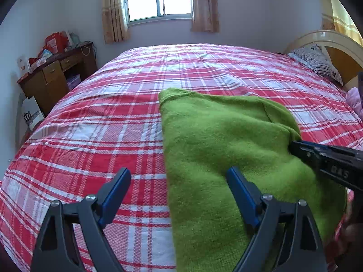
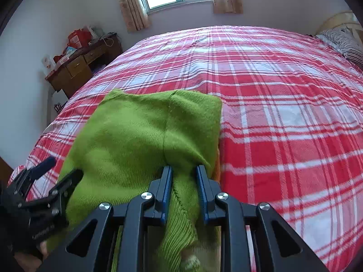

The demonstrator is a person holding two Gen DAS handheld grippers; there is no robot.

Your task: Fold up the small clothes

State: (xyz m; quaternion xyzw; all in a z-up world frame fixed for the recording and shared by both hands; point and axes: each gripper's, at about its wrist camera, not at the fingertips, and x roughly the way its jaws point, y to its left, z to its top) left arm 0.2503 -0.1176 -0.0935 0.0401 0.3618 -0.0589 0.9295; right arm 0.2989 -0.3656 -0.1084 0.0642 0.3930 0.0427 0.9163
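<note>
Lying on the plaid bed point(image 1: 90, 136), green sweater point(image 1: 215, 140) partly folded, right gripper point(image 2: 183, 170) pinching a bunched fold at its near edge, left gripper point(image 1: 179, 176) spread wide, straddling its left edge.

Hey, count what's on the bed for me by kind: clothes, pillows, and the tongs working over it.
Green knit garment: 1
Striped pillow: 1
Pink fabric item at the bed's edge: 1
Tongs: 2, left tongs, right tongs
Total: 5
</note>
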